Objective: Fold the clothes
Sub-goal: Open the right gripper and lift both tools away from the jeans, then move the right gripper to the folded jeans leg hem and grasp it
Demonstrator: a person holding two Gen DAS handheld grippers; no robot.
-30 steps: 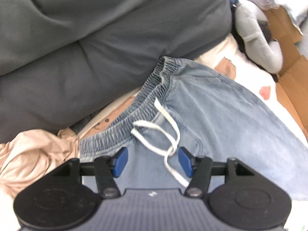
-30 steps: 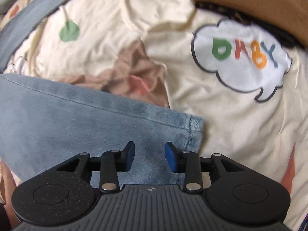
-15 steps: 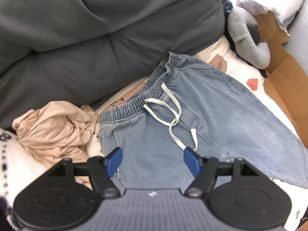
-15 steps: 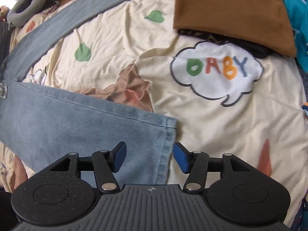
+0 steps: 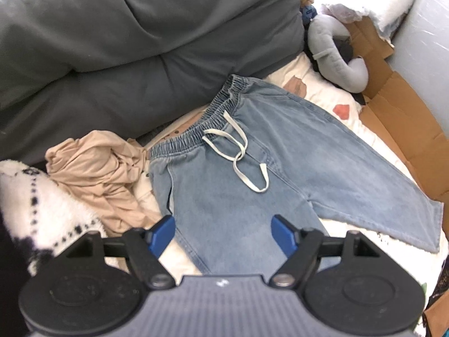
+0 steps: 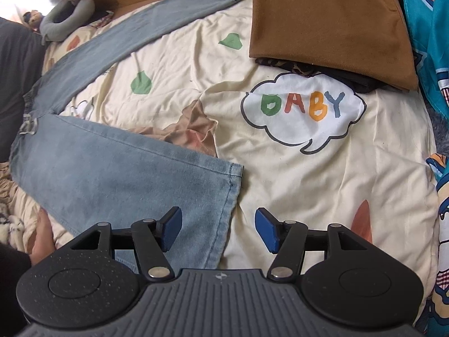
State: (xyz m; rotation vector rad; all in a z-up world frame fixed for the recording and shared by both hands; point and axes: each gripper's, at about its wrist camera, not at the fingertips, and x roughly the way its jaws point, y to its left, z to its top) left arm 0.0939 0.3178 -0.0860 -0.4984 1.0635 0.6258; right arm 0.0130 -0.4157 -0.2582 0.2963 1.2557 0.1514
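Item: light blue denim trousers (image 5: 280, 174), spread flat, front up, on a cream quilt (image 6: 322, 185) printed with green and orange shapes and a white cloud reading "BABY" (image 6: 304, 112); elastic waistband (image 5: 202, 129) lies against a large grey duvet (image 5: 134, 45), white drawstring (image 5: 241, 157) loose across the front; the two legs splay apart, one running toward flattened brown cardboard (image 5: 404, 129), the other ending in a stitched hem (image 6: 231, 193) below the right gripper. Left gripper (image 5: 223, 234): blue pads wide apart, jaws opening, nothing pinched between them, raised above the upper part of one trouser leg and clear of the cloth. Right gripper (image 6: 217, 229): blue pads likewise well apart, jaws opening, held above the hem corner, the left pad over denim, the right pad over bare quilt, no fabric gripped. Adjacent items: crumpled beige garment (image 5: 98, 174) just beside the waistband on the left; fluffy white textile with black dots (image 5: 39, 205) at the left edge; grey plush toy (image 5: 334, 56) near the cardboard; folded brown cloth (image 6: 331, 25) at the top of the quilt, resting on a dark patterned piece; teal printed fabric (image 6: 429, 42) along the right edge. A bare hand (image 6: 42, 238) shows at the lower left of the right wrist view, next to the trouser leg
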